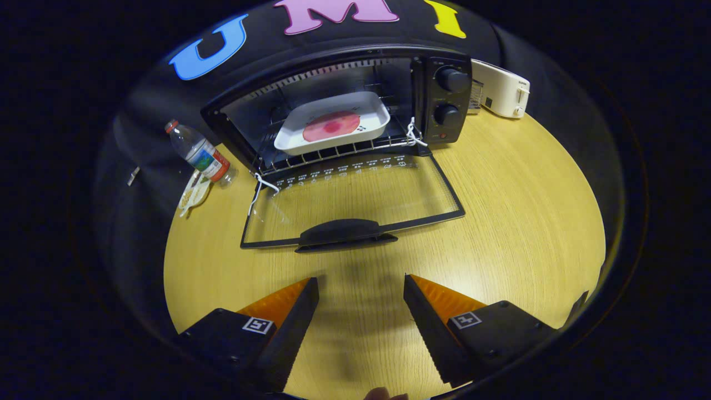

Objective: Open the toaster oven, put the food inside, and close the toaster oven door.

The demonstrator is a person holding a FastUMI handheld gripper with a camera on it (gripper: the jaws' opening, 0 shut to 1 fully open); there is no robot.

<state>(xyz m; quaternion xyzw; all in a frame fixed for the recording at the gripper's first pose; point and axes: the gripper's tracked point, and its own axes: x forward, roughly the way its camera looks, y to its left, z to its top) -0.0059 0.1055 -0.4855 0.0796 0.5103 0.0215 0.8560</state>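
A pale yellow wood-grain counter (pixel 516 222) with a rounded far edge spreads under even light, backed by the booth's black cloth wall (pixel 139 111). At its far right corner stands a cream-white pop-up toaster (pixel 502 89). Near the left edge lie a clear plastic water bottle (pixel 199 153) with a red cap and, just beside it, a pale wrapper (pixel 193 194).

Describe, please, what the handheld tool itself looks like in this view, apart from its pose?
The tool has two wedge-shaped fingers tapering to narrow tips, with finely ribbed inner faces. Each sits on a blocky black mount bearing a small square black-and-white marker. No cables are visible.
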